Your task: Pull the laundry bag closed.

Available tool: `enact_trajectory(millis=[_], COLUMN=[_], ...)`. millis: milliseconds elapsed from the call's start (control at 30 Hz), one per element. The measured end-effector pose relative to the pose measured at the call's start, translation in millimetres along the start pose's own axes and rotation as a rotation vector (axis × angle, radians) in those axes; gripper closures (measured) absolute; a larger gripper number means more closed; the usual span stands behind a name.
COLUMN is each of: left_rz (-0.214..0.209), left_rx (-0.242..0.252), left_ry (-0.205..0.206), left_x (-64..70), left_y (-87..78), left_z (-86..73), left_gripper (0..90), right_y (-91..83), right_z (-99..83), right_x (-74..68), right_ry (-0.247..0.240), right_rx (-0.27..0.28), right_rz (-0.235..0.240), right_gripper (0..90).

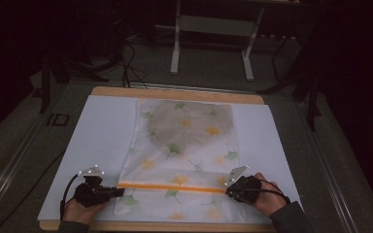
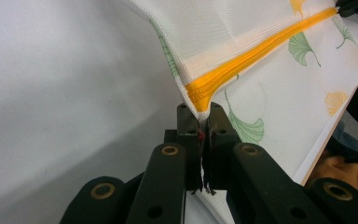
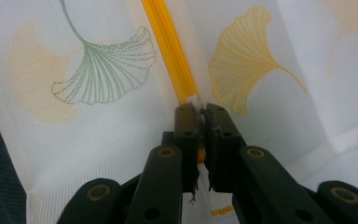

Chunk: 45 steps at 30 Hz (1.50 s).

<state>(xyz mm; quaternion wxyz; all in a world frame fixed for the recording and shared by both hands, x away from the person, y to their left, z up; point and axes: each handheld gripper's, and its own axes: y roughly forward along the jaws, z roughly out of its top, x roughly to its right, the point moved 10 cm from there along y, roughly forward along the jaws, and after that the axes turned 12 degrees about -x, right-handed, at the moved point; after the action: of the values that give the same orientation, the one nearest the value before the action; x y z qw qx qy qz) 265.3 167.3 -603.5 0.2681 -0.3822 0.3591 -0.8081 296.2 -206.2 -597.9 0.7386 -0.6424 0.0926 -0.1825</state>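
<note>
At near edge, both tools (image 1: 118, 191) (image 1: 227, 191) pinching cloth (image 1: 184, 145)

The high view is dim and grainy — the room behind the desk (image 1: 175, 93) sinks into near black, and only the white sheet (image 1: 97, 145) catches soft light. Both gripper views are bright and evenly lit, with the nearest claw parts blurred — no glare.

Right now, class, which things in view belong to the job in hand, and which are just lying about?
In the job: cloth; orange band; left hand-held gripper; right hand-held gripper, both shut on the band's ends.

Lying about: white sheet; board; frame; cables.
</note>
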Motion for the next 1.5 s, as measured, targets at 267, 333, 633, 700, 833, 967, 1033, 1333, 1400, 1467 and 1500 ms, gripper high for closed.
enact_trajectory(millis=[267,333,633,700,833,967,1033,1333,1400,1467,1500], left_rz=[0.003,0.004,0.003,-0.001,-0.008,-0.005,-0.004,-0.002,0.003,0.022,0.028], left_rx=[-0.002,-0.006,-0.005,-0.005,-0.012,-0.024,-0.027,-0.007,0.001,0.009,0.017], left_ry=[0.001,0.003,0.001,0.006,0.007,0.009,0.01,0.007,0.004,0.002,0.005], left_x=[-0.2,-0.3,-0.2,-0.2,0.2,1.0,1.2,-1.0,-2.1,-4.1,-5.1], left_y=[0.0,0.3,0.2,-0.1,0.6,3.0,3.3,-3.7,-6.7,-9.3,-11.3], left_z=[-0.2,-0.5,-0.6,-0.4,-0.8,-2.5,-3.3,-5.7,-6.3,-6.3,-5.8], left_gripper=[87.1,87.1,87.1,87.1,87.1,87.1,86.9,77.2,76.9,71.5,71.5], right_y=[-1.8,-2.0,-6.4,-7.3,-10.7,-9.9,-9.0,-10.0,-10.0,-9.9,-9.9], right_z=[-7.0,-7.6,-18.8,-22.5,-28.4,-30.7,-30.8,-32.5,-32.6,-32.1,-32.1], right_x=[2.8,3.2,6.7,7.7,8.2,7.8,7.5,7.3,7.3,7.8,7.8], right_ry=[0.016,0.014,0.036,0.041,0.05,0.059,0.062,0.062,0.065,0.084,0.084], right_rx=[0.0,-0.001,-0.009,-0.01,-0.001,0.001,0.01,-0.001,0.003,0.022,0.022], right_rz=[0.0,-0.002,-0.001,0.003,0.01,0.016,0.02,0.015,0.018,0.034,0.034], right_gripper=[84.5,84.5,84.6,84.6,84.6,84.5,84.5,84.0,83.7,76.3,76.3])
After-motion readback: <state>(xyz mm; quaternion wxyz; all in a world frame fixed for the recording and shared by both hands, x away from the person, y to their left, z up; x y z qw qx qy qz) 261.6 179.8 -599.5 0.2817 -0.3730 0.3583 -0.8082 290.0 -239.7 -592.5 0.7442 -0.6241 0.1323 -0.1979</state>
